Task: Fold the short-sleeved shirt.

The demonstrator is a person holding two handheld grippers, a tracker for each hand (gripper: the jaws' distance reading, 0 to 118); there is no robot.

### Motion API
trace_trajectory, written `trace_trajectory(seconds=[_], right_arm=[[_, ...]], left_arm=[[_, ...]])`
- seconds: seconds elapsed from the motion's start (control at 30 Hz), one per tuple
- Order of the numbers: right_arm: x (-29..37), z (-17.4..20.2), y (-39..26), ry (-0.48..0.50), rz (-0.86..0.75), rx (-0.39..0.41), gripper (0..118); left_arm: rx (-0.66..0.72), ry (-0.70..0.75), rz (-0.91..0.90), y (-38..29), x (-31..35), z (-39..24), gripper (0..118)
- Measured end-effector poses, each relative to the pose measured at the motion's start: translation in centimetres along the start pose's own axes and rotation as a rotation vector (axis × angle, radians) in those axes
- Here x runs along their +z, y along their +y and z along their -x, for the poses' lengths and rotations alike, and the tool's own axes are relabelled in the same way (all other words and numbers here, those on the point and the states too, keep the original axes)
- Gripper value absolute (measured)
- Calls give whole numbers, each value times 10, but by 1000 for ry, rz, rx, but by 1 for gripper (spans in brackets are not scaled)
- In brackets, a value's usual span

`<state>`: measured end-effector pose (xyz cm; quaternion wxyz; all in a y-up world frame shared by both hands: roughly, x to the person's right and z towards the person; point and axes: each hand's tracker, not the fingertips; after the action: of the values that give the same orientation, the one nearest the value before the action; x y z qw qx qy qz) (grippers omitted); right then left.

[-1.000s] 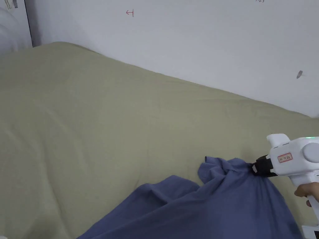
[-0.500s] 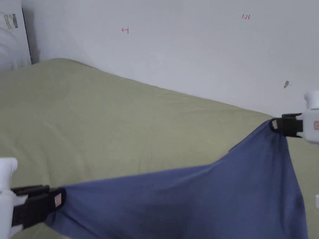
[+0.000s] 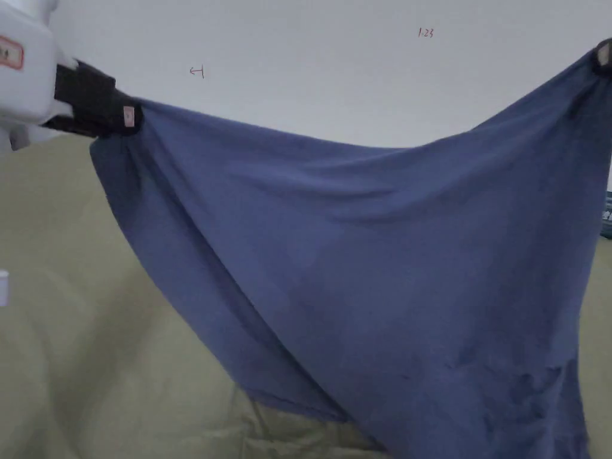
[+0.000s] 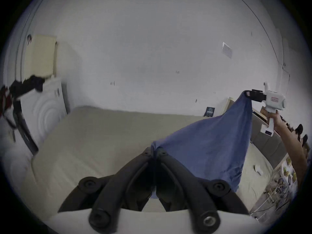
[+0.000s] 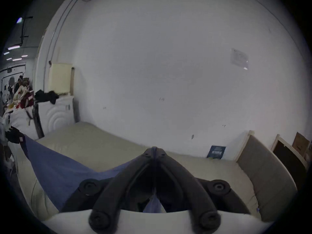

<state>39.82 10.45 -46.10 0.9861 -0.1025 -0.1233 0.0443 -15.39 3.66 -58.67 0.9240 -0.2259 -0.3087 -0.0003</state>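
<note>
Shirt [image 3: 370,263] (blue), pinched by left gripper [image 3: 128,115], right gripper [image 3: 602,55], above bed [image 3: 72,334]

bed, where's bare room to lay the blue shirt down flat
Bare bed sheet runs from the white wall to the hanging blue shirt, which the left gripper and right gripper hold. Clutter sits off the bed's side.
</note>
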Motion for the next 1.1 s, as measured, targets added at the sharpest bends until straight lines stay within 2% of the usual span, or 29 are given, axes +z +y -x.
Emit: trace_trajectory(seconds=[0.13,0.23,0.3,0.37,0.43,0.47,0.53,0.67,0.73,0.87,0.9,1.0,1.1], right_arm=[[-15,-13,42,-99,-83,-1,2],[-22,-20,74,-152,-153,-39,2],[-26,-21,95,-181,-199,-26,2],[-23,-18,115,-218,-258,22,2],[-14,-16,129,-236,-324,6,2],[-4,-13,133,-237,-361,-27,2],[7,-16,137,-155,-422,-87,2],[15,-13,125,-137,-370,-60,2],[17,-10,106,-84,-329,-50,2],[21,1,45,-52,-215,-25,2],[23,1,26,-13,-195,-18,2],[36,9,-26,7,-115,-26,2],[59,13,-74,39,-63,-83,2]], left_arm=[[-3,18,-80,64,-27,6,1],[-10,43,-148,108,-39,7,1],[-27,68,-196,135,-43,8,1],[-17,92,-235,160,-48,12,1],[-4,117,-277,179,-48,16,1],[8,96,-278,186,-47,16,1],[5,93,-322,190,-43,14,1],[-55,106,-312,175,-42,10,1],[-67,68,-256,160,-47,11,1],[-119,66,-172,105,-56,11,1],[-115,65,-145,89,-58,12,1],[-82,12,-85,37,-55,15,1],[-46,-13,-54,-10,-44,20,1]])
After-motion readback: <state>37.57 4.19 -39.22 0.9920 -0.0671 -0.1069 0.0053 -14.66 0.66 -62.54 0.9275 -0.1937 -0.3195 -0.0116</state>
